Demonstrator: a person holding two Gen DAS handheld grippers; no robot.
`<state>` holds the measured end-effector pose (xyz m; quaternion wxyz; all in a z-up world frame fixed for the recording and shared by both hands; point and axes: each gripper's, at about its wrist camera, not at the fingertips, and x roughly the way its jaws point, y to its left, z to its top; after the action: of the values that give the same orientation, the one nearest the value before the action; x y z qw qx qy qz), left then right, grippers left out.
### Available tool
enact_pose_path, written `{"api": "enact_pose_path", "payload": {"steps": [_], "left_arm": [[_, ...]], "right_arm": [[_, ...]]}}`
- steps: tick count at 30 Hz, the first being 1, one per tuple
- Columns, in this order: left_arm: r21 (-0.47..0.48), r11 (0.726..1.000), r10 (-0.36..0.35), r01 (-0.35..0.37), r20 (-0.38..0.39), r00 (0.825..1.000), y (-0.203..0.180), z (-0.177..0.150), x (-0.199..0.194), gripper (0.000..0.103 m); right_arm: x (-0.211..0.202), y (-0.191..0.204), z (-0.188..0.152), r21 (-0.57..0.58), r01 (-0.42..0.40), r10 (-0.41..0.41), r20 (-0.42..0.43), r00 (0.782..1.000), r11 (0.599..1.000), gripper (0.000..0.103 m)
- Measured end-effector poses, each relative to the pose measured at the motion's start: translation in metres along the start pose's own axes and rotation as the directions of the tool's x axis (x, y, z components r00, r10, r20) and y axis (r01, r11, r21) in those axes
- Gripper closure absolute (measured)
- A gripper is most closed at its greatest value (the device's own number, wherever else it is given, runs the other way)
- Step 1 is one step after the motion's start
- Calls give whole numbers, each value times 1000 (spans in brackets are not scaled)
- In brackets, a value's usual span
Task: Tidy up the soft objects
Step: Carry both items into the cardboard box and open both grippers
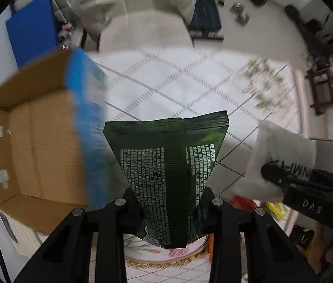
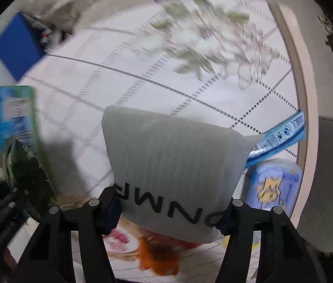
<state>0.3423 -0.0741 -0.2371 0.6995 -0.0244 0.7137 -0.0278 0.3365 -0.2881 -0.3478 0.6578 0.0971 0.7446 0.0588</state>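
Observation:
My left gripper (image 1: 168, 202) is shut on a dark green soft pouch (image 1: 168, 165) with white print, held above the table beside an open cardboard box (image 1: 36, 146). My right gripper (image 2: 171, 207) is shut on a white ribbed soft pack (image 2: 171, 158) with black letters; it also shows at the right of the left wrist view (image 1: 282, 155). The green pouch appears at the left of the right wrist view (image 2: 27, 172).
A blue packet (image 1: 86, 122) stands at the box's near wall. A white patterned tablecloth (image 1: 178, 87) covers the table. A blue-lilac soft pack (image 2: 275, 184) and a blue wrapper (image 2: 282, 136) lie at right. An orange item (image 2: 159, 254) and woven mat (image 1: 166, 259) lie below.

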Motion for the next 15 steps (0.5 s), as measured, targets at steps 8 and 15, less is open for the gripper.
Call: {"api": "enact_pose_path", "payload": {"steps": [8,15], "left_arm": [[-33,999,25,-23,72,997,138,-2,-56,73],[-108,994,30,-30,-6,1000,251,19,-16,73]], "right_arm": [[-73,161,-10,-200,-144,168,109,980,969,39],[-33,317,8,-296,-136,162,66,984,945,39]]}}
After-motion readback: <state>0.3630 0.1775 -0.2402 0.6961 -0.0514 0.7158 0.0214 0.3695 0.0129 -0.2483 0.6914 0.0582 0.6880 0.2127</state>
